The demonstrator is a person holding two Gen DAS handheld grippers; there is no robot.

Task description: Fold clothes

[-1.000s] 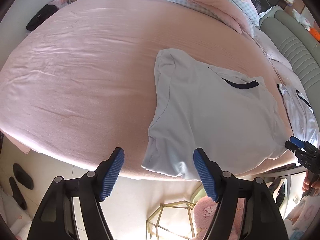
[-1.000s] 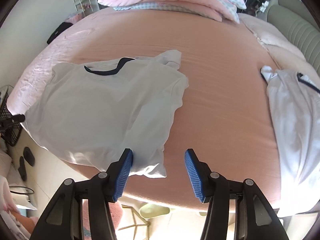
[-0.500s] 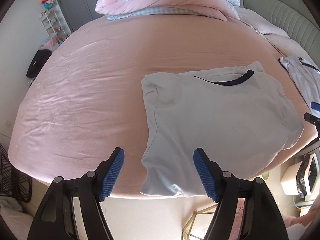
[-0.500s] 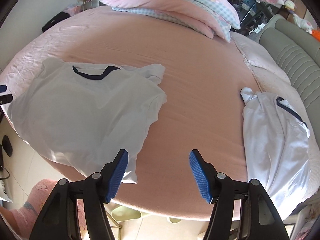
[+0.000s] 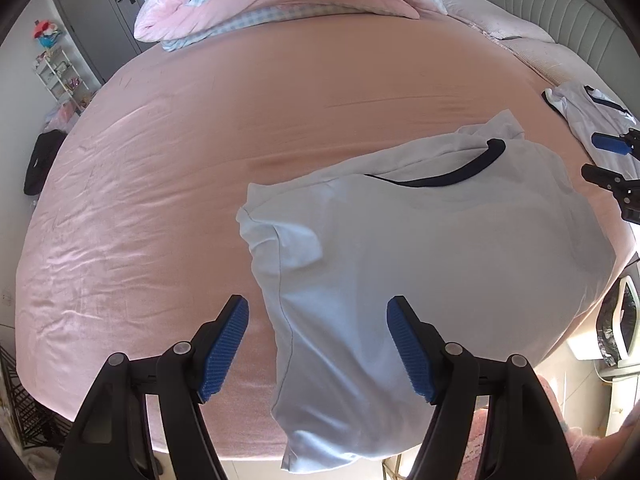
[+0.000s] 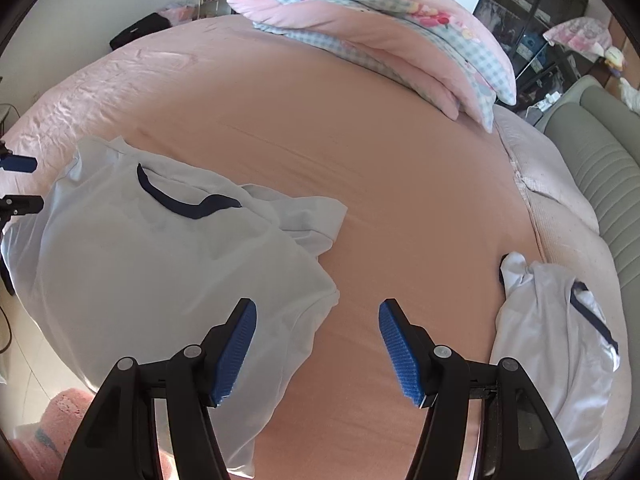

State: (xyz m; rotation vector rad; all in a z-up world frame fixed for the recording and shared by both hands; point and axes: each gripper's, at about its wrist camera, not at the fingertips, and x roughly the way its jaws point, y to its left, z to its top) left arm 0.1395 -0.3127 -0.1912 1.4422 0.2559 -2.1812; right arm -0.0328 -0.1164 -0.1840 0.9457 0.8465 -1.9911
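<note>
- The pale blue T-shirt with a dark navy collar (image 5: 420,256) lies spread at the near edge of the pink-sheeted bed (image 5: 168,184).
- Left claw (image 5: 318,346) hangs wide open above its hem, holding nothing.
- Right claw (image 6: 318,350), its jaws just widened, holds nothing beside the shirt's edge.

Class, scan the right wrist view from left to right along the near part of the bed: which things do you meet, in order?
Left claw's tips → light blue T-shirt → bare pink sheet → white garment.
</note>
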